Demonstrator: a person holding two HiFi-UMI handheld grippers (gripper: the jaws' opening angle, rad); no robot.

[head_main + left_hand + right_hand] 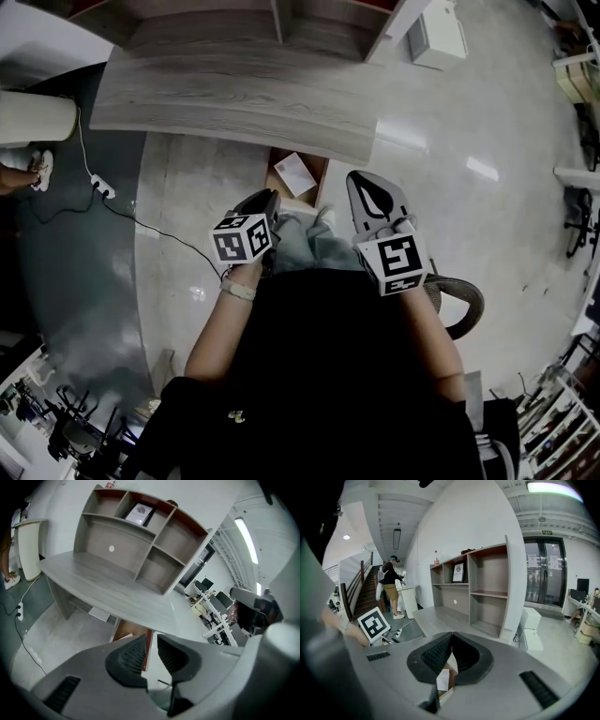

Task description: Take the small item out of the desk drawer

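Observation:
Under the grey desk [234, 103] the drawer [315, 174] stands pulled out, with a small white item [294, 172] lying flat inside. My left gripper [262, 204] hovers just near of the drawer; its jaws stand a narrow gap apart with nothing between them [151, 639], and the drawer's brown floor [127, 629] shows beyond. My right gripper [371, 195] hangs to the drawer's right, apart from it. Its fingertips meet [451, 633], so it is shut and empty. Below the tips the white item [442, 679] shows through the hollow of the jaws.
A shelf unit [136, 545] stands on the desk's back, with a framed picture [138, 513] in one cell. A power strip and cable [101, 187] lie on the floor at left. A white box [436, 37] sits far right. A person [391, 588] stands by stairs.

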